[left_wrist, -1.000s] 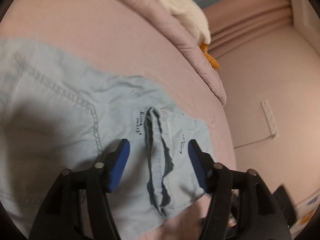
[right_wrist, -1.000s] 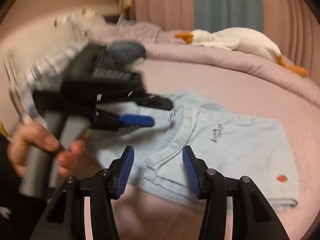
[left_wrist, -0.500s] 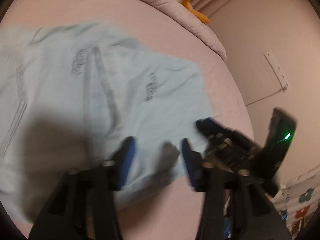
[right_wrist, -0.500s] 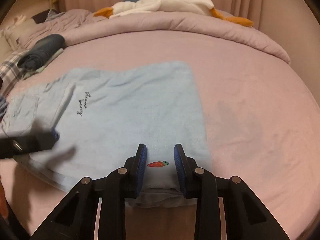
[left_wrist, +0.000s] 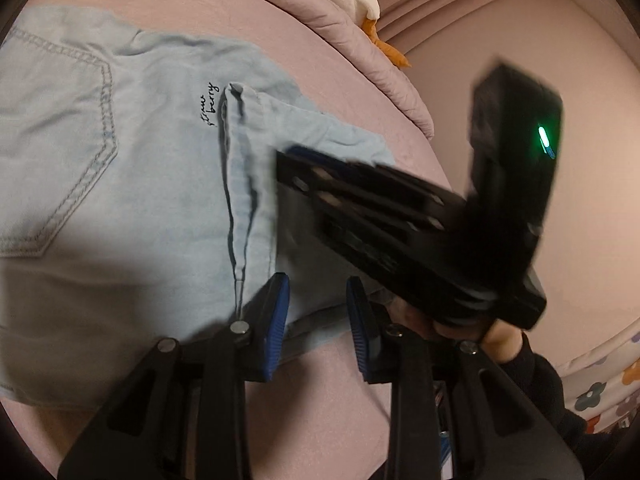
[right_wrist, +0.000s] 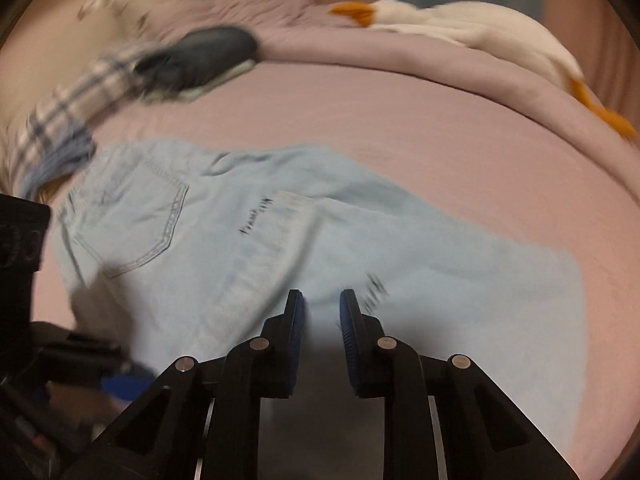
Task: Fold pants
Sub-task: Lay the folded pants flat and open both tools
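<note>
Where one leg folds over, the pale-blue pants [left_wrist: 132, 184] lie rumpled.

Motion blurs the right claw [left_wrist: 296, 160] (pants [left_wrist: 120, 200] edge hidden beneath).

Light-blue pants [left_wrist: 132, 184] half-folded on bed

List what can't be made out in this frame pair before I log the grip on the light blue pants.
- Left wrist view: the right tool is motion-blurred, and its body covers the pants' right edge.
- Left wrist view: whether the left tool pinches the hem or only straddles it; shadow hides contact.
- Right wrist view: the whole frame is smeared; the print on the pants is unreadable.
- Right wrist view: cloth between the right tool's pads sits in shadow.
</note>
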Tool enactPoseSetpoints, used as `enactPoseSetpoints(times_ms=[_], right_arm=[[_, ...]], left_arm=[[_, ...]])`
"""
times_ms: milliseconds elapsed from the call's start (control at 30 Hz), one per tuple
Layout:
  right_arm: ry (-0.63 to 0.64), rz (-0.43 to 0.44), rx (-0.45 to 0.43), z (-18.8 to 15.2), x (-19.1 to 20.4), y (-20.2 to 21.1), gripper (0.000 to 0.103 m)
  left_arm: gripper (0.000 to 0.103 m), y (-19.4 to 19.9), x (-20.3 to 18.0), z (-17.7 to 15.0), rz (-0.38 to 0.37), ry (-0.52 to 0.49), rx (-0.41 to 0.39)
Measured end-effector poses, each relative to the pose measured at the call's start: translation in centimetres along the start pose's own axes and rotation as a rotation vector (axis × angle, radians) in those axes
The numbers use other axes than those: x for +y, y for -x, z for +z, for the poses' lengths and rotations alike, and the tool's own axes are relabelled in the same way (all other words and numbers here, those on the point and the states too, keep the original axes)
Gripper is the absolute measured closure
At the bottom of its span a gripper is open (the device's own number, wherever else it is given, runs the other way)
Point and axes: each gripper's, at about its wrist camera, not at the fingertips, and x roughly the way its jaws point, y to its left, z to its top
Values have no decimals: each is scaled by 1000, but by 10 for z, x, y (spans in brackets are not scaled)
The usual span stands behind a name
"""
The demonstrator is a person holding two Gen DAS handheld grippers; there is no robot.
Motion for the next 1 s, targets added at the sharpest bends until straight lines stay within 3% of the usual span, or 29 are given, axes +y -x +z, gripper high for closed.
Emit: enactPoseSetpoints(times_ms=[233, 567, 633, 733, 767, 800, 900, 1000], right_arm=[[-28, 58, 31, 25, 9, -14, 80], [-59, 86, 9, -18, 4, 16, 80], [-108, 127, 15, -23, -3, 21, 80], [-190, 144, 18, -32, -10, 26, 80], [-177, 128, 12, -37, -5, 29, 80], [-161, 110, 6, -40, 1, 32, 80], [-121, 50, -29, -48, 21, 38, 80], [-116, -3, -57, -50, 38, 34, 80]], left_arm=[[75, 0, 1, 2, -9, 12, -1], [85, 3, 5, -2, -12, 30, 4], [85, 11, 2, -6, 2, 25, -1], [73, 33, 6, -16, -7, 52, -18], [55, 44, 7, -21, 35, 48, -34], [50, 54, 9, -26, 52, 42, -59], [47, 89, 21, -44, 86, 70, -112], [42, 119, 47, -60, 136, 178, -170]])
